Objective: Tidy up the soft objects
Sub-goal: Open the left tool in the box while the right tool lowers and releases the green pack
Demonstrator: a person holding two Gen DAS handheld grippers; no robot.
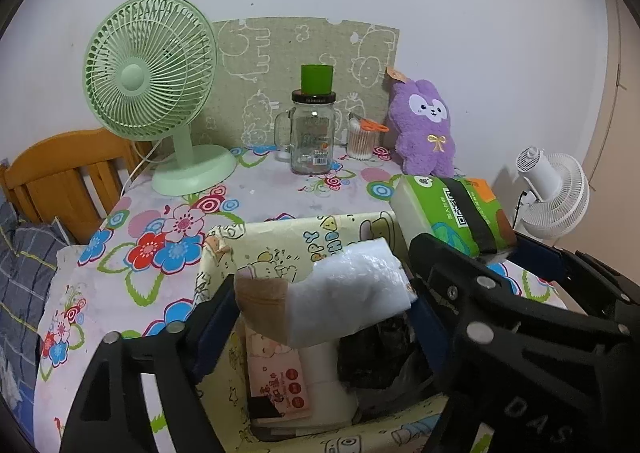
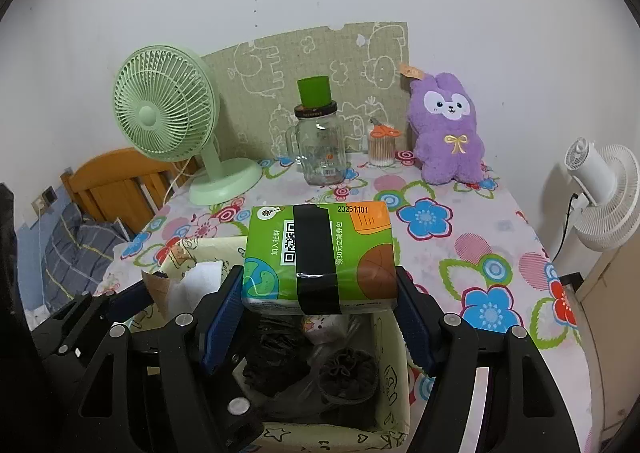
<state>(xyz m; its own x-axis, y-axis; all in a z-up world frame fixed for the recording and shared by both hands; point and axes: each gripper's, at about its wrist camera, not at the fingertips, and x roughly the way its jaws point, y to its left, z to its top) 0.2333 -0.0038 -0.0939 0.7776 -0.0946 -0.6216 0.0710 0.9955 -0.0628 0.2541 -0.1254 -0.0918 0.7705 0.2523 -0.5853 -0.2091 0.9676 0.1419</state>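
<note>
The right gripper (image 2: 320, 289) pinches the green tissue pack (image 2: 318, 253) across its long axis, directly above the open storage box (image 2: 394, 373), so the drop is straight down. Beside it over the box's left edge, the left gripper (image 1: 320, 301) clamps a white plastic-wrapped bundle (image 1: 348, 289).

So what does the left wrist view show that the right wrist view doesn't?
Left only: a pink printed packet in the storage box, and the left gripper shut on a white plastic-wrapped bundle.
Right only: the date printed on the green tissue pack held by the right gripper.
Both: green fan, glass jar, purple plush.
</note>
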